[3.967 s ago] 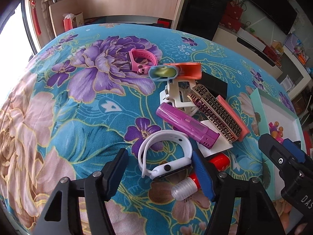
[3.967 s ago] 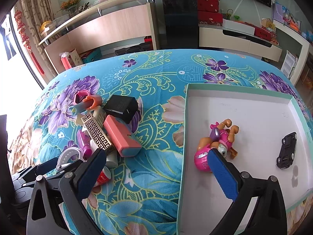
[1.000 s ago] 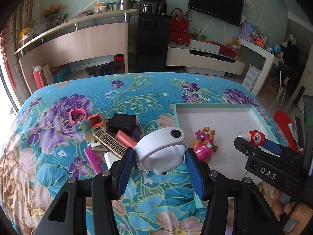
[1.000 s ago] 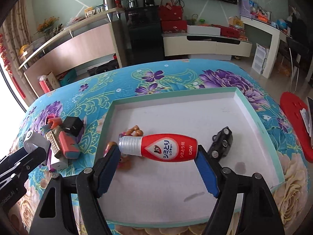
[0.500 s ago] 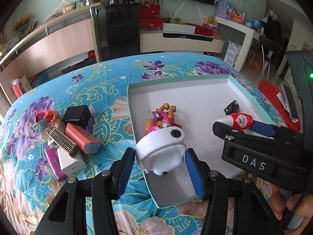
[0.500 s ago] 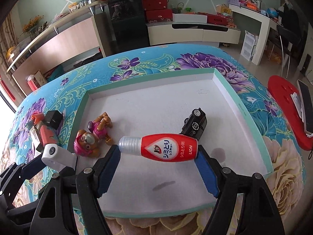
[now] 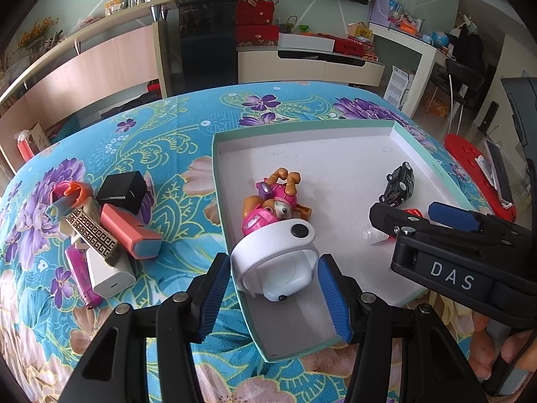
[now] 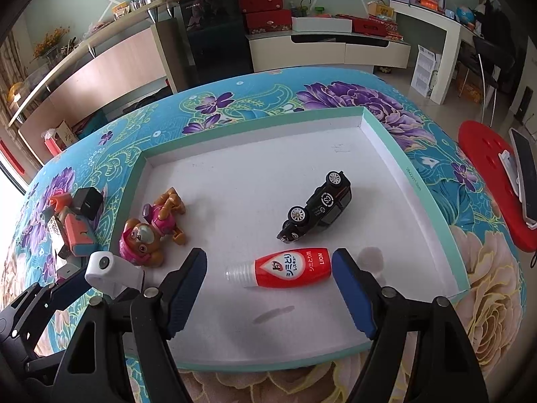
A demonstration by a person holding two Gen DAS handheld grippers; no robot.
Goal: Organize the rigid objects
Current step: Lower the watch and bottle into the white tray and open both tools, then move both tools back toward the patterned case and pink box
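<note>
My left gripper (image 7: 273, 297) is shut on a white smartwatch (image 7: 275, 258), held just above the near left corner of the teal-rimmed white tray (image 7: 218, 181). In the right wrist view the watch (image 8: 110, 268) shows at lower left. A red bottle with a clear cap (image 8: 288, 268) lies tilted on the tray floor between the pads of my right gripper (image 8: 268, 265). Its base is against the right pad and a gap separates its cap from the left pad. A pink pup toy (image 8: 147, 231) and a black toy car (image 8: 319, 208) lie in the tray.
Left of the tray, on the flowered cloth, sits a pile: a black cube (image 7: 122, 189), a pink case (image 7: 131, 231), a patterned box (image 7: 94, 235) and a white charger (image 7: 107, 275). A red stool (image 8: 486, 188) stands off the right edge. A hand (image 7: 503, 352) grips the right tool.
My left gripper carried the watch from over the cloth to the tray's near left corner. The bottle, held between the right pads before, now lies on the tray floor.
</note>
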